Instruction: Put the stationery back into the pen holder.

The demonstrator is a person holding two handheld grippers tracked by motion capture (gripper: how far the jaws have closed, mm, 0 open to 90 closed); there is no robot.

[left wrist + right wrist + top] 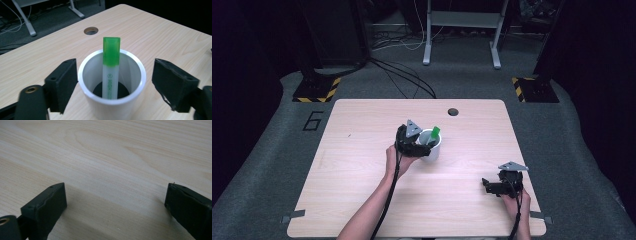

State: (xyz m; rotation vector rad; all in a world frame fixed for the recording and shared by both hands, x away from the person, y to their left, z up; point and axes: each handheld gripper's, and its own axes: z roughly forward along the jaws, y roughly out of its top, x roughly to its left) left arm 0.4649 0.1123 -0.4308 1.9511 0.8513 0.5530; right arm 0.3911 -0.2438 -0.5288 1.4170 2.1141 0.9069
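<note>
Highlighter (111, 67), leaned upright in the white cup (87, 63) near the table (362, 150) middle, is judged light, stiff and smooth, best taken by its green cap (111, 51), while the left gripper (112, 82) is held apart around the cup.

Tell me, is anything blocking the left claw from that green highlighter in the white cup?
Only the white cup itself. The green highlighter stands inside it, leaning on the far rim, and the left gripper has its open jaws on either side of the cup wall. From above, nothing covers the highlighter's cap.
</note>
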